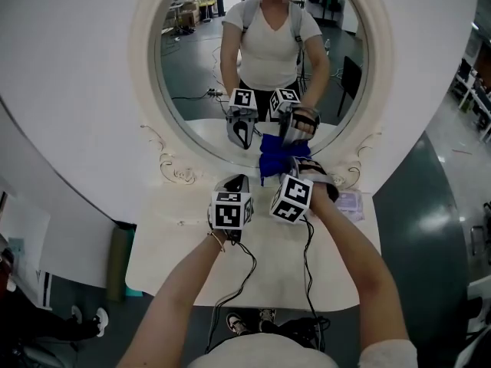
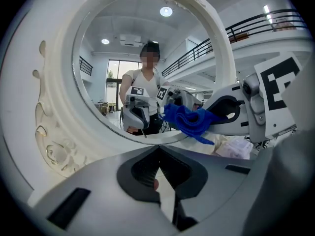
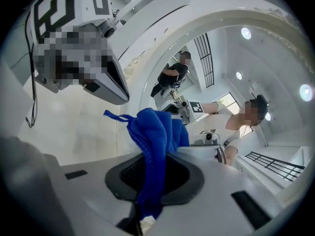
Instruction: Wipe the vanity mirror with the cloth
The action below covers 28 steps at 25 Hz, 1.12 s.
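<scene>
We pinch the crumpled blue knitted cloth [image 1: 274,159] in the right gripper [image 1: 301,167], jaws clamped on one fold so its loose bulk bunches forward. It sits at the bottom edge of the round, cream-framed vanity mirror [image 1: 192,60], seemingly against the glass. The left gripper [image 1: 236,182] waits below the mirror's rim, jaws together on nothing — probably to keep clear of the wiping. The cloth looks thick and soft, with a loop trailing.

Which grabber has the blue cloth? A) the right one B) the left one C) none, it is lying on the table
A: the right gripper is shut on the blue cloth, which bunches up out of its jaws, while the left gripper has its jaws together with no cloth between them.
</scene>
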Each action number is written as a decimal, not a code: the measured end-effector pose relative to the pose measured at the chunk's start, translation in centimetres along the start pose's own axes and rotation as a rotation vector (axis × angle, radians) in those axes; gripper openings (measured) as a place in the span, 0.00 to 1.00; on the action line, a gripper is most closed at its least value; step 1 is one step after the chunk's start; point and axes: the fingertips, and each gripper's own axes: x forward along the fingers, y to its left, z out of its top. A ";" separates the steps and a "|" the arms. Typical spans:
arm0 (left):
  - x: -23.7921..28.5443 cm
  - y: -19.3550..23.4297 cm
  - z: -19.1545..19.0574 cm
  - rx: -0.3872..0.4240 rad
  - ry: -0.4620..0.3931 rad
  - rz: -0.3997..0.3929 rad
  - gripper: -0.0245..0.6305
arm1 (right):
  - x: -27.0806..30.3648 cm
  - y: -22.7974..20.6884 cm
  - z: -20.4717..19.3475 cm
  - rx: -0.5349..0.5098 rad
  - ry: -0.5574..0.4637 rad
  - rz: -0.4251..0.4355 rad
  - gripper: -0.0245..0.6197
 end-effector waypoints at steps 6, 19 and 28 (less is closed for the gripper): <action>-0.9 -0.3 0.9 0.038 -0.015 -0.010 0.04 | -1.0 -0.6 0.5 0.073 -0.035 0.015 0.14; -9.8 -2.2 2.8 -0.072 -0.169 -0.079 0.04 | -11.9 -1.9 3.8 0.743 -0.549 0.012 0.14; -18.3 -3.1 -0.2 -0.039 -0.275 -0.053 0.04 | -19.0 2.6 -1.6 1.413 -0.683 -0.161 0.14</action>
